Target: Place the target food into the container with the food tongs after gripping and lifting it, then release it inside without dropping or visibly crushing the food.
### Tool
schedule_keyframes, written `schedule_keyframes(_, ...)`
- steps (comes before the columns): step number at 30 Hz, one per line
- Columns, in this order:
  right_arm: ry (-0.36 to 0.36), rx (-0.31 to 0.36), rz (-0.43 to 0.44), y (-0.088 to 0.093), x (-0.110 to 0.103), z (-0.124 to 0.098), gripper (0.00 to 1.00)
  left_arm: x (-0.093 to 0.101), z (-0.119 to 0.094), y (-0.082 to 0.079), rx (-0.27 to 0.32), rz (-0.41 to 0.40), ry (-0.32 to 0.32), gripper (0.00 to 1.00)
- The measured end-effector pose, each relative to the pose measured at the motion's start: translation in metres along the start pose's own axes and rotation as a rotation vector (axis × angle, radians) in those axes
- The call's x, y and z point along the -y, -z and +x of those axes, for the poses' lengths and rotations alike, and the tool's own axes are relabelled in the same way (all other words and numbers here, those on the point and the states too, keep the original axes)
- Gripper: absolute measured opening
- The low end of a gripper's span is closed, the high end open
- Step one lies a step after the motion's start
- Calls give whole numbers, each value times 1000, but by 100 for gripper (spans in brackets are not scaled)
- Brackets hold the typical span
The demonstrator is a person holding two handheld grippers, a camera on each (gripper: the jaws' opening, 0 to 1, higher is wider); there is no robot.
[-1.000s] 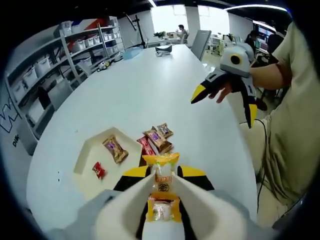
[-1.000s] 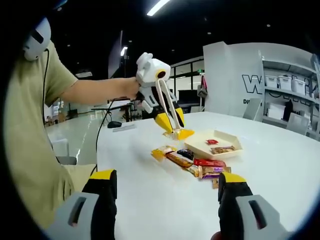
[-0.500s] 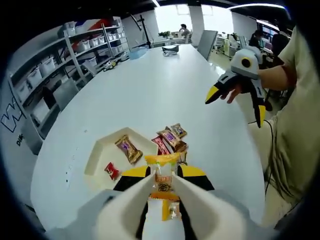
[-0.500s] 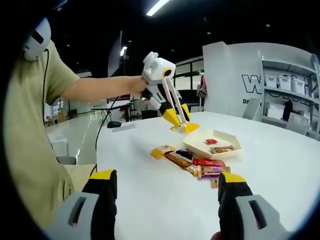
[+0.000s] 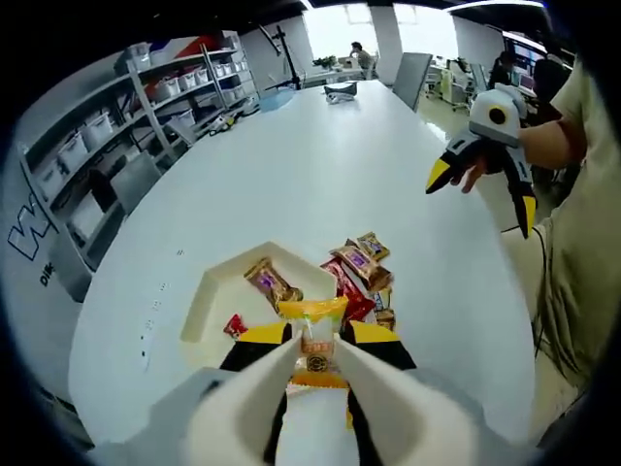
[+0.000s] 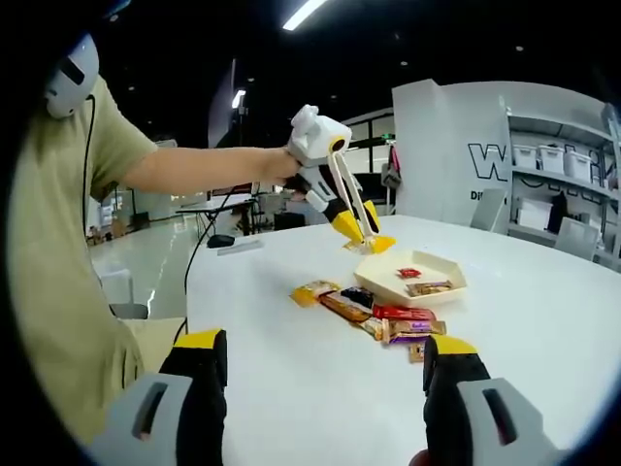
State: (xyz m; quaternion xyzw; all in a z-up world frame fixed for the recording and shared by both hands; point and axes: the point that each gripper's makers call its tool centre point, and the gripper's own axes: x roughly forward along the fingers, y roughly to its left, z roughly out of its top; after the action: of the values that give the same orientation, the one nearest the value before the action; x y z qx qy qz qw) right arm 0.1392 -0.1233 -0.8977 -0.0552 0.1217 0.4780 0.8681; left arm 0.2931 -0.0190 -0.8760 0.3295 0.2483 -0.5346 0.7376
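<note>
- The left gripper (image 5: pixel 315 354) held a yellow-ended snack packet (image 5: pixel 313 335) pinched between its jaws, lifted clear of the white table (image 5: pixel 291 165) and hanging just short of the cream tray (image 5: pixel 209 291); in the right gripper view that gripper (image 6: pixel 372 240) hovered at the tray's (image 6: pixel 383 275) near rim.
- The tray already carried a brown-wrapped bar (image 5: pixel 273 283) and a small red sweet (image 5: pixel 234 324); a loose row of other packets (image 5: pixel 359 277) lay on the table just beside it.
- The right gripper (image 6: pixel 320 374) idled low over the table, its jaws spread wide and holding nothing.
- The step in hand looked like the carry to the container; the next move likely called for bringing the packet over the tray's open floor, lowering it, then easing the jaws apart gently so the wrapper settled rather than dropped.
</note>
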Motion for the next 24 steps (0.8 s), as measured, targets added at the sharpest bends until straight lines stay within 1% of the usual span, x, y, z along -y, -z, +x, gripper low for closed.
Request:
schedule_keyframes(10, 9, -3, -3, -2, 3, -4, 82, -17, 8, 1, 2, 2, -20, 21)
schedule_keyframes(17, 14, 1, -6, -4, 4, -6, 82, -23, 13, 2, -6, 1, -26, 21)
schedule_keyframes(24, 16, 0, -9, -4, 6, -7, 82, -29, 18, 5, -21, -5, -31, 21)
